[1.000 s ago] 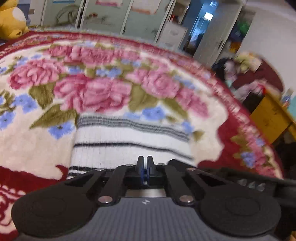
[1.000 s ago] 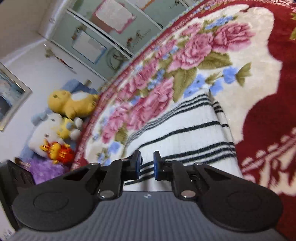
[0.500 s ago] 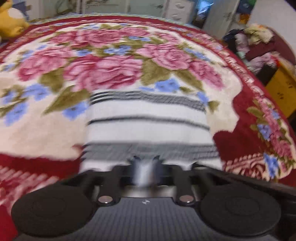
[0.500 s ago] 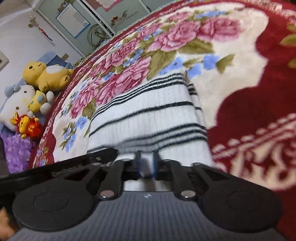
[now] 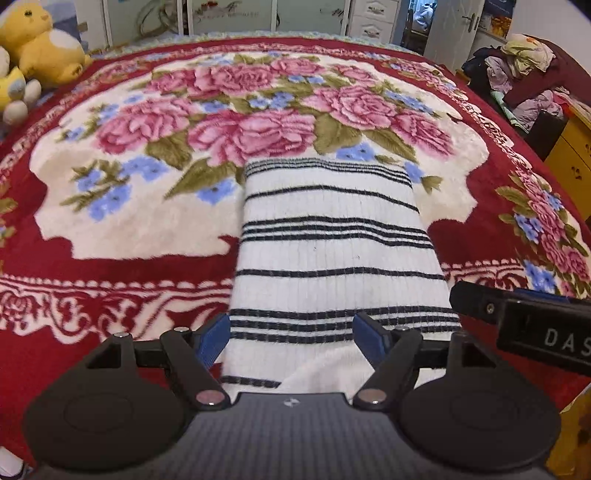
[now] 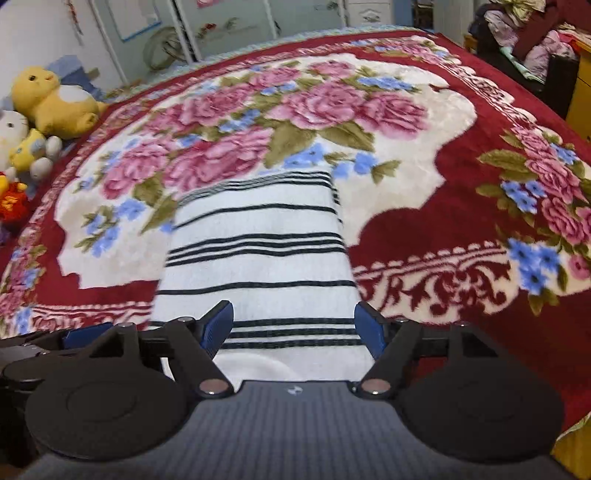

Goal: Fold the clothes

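A white knit garment with thin black stripes [image 5: 332,251] lies folded into a long band on the floral blanket [image 5: 110,229]. In the left wrist view my left gripper [image 5: 291,339] hovers over its near end, jaws opening, pads wide apart and off the cloth. The right wrist view shows the same garment [image 6: 258,266] with my right gripper [image 6: 293,330] above the near end, jaws opening too, nothing pinched. Each gripper appears in the other's view: the right gripper [image 5: 517,325] at the right, the left gripper [image 6: 74,339] at the lower left.
Plush toys [image 5: 40,48] [image 6: 51,99] sit at the blanket's far left corner. A heap of clothes [image 5: 524,74] and a yellow cabinet [image 5: 569,155] stand off the right side. Wardrobe doors [image 5: 229,14] line the back wall.
Both grippers were shut low at the garment's near edge; their jaws have spread wide and both have risen and drawn back, so more of the garment and blanket shows.
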The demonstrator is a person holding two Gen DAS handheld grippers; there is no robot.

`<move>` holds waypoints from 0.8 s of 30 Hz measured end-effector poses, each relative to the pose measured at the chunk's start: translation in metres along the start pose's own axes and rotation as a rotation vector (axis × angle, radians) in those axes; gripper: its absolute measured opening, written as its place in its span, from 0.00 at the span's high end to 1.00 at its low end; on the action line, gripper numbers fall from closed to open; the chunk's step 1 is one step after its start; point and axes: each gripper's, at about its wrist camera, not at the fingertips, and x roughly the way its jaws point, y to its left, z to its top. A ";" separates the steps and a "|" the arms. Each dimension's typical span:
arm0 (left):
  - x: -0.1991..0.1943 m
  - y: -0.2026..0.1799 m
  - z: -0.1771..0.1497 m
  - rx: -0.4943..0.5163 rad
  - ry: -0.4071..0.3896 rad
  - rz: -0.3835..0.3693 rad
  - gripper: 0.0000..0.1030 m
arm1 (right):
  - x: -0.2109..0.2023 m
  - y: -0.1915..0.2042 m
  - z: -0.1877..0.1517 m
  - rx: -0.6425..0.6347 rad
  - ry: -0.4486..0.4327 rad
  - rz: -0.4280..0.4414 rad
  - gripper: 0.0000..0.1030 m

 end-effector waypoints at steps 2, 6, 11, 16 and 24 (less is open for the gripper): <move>-0.006 0.001 -0.001 -0.003 0.008 -0.007 0.24 | -0.009 0.005 -0.002 -0.022 -0.014 -0.011 0.30; -0.009 -0.003 -0.001 0.002 0.056 0.018 0.23 | -0.015 0.010 -0.001 -0.050 0.006 -0.023 0.30; -0.004 -0.009 -0.002 0.030 0.172 0.072 0.22 | -0.020 0.013 -0.003 -0.070 0.032 -0.035 0.30; -0.008 -0.012 -0.005 0.024 0.210 0.053 0.22 | -0.024 0.013 -0.004 -0.072 0.061 -0.032 0.30; -0.010 -0.019 -0.004 0.048 0.240 0.102 0.21 | -0.024 0.013 -0.006 -0.084 0.077 -0.043 0.30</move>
